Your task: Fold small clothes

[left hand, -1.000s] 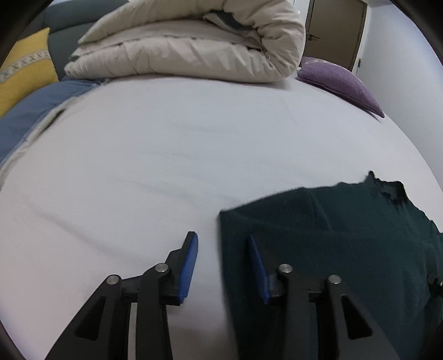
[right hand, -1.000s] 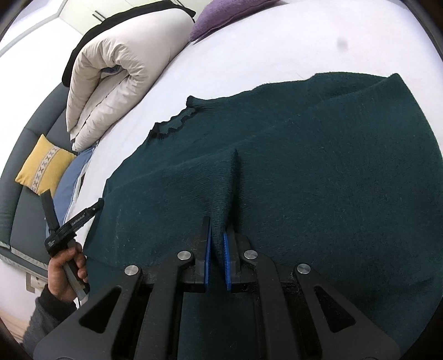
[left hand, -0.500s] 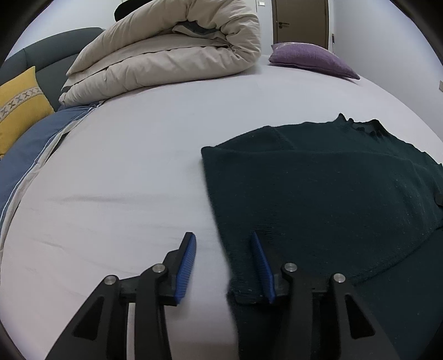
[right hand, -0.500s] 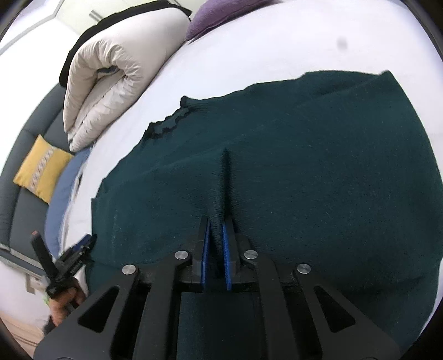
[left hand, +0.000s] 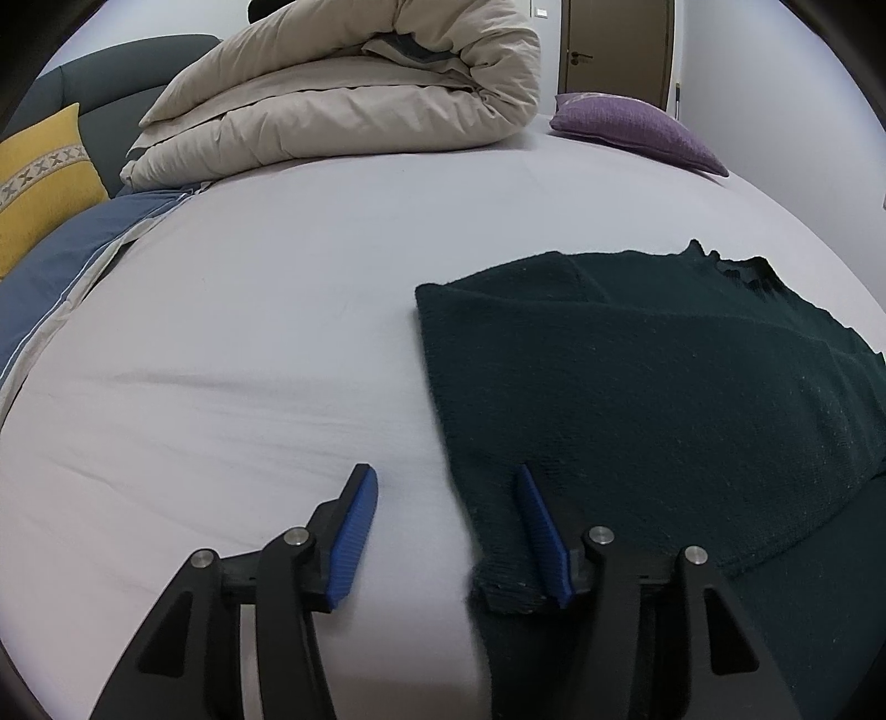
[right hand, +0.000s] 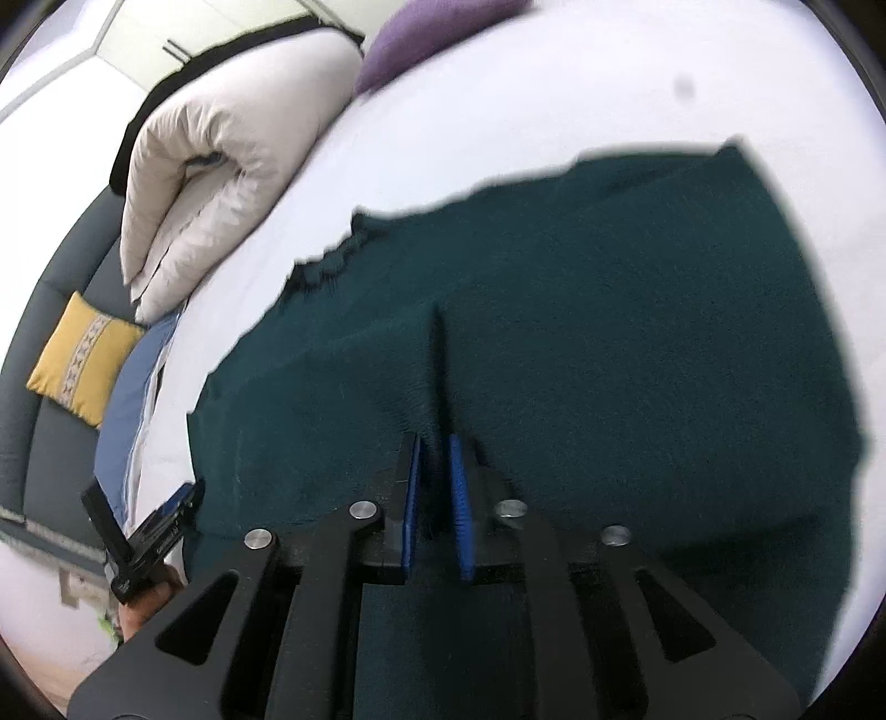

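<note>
**Count of things on and around the bed**

One dark green knitted sweater (left hand: pixel 637 387). Two grippers: left gripper (left hand: pixel 448 531), right gripper (right hand: pixel 434 498). One rolled beige duvet (left hand: pixel 343 105). Two cushions: one purple cushion (left hand: pixel 637 130), one yellow cushion (left hand: pixel 39 177). One blue sheet (left hand: pixel 61 277). One white bed (left hand: pixel 277 332). One grey headboard (left hand: pixel 111 72). One brown door (left hand: pixel 614 50).

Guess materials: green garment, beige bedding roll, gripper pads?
Green garment: looks like knit wool or acrylic, matte, fuzzy with lint specks. Beige bedding roll: probably a padded cotton duvet, soft creases. Pads: blue, ribbed, likely rubber or plastic.
</note>
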